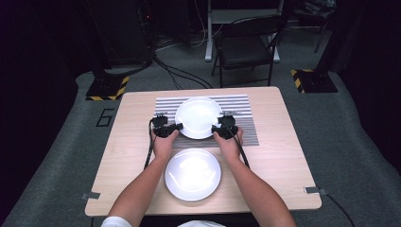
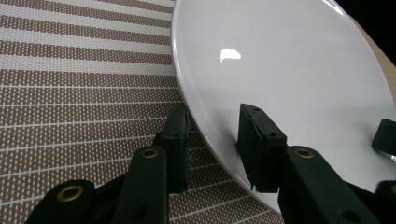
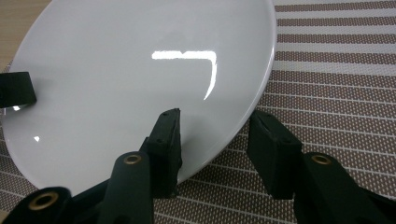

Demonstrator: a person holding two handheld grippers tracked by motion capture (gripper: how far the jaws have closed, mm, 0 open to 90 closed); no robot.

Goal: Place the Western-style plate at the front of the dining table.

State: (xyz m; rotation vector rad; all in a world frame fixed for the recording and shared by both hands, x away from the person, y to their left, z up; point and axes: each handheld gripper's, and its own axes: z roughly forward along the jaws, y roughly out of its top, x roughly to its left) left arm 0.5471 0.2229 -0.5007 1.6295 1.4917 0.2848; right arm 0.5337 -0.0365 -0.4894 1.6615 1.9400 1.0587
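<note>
Here both grippers pinch the round white ceramic plate (image 1: 198,117) on the striped woven placemat (image 1: 246,106): left gripper (image 2: 215,140) clamps its left rim, right gripper (image 3: 219,144) its right.

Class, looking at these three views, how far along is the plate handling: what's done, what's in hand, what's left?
Done: a near plate lies on the bare table. In hand: the left gripper and right gripper each straddle the rim of the far plate, over the striped mat. Left: probably moving that plate, though where it goes is unclear.

Dim room, glare on plate (image 3: 140,70)
</note>
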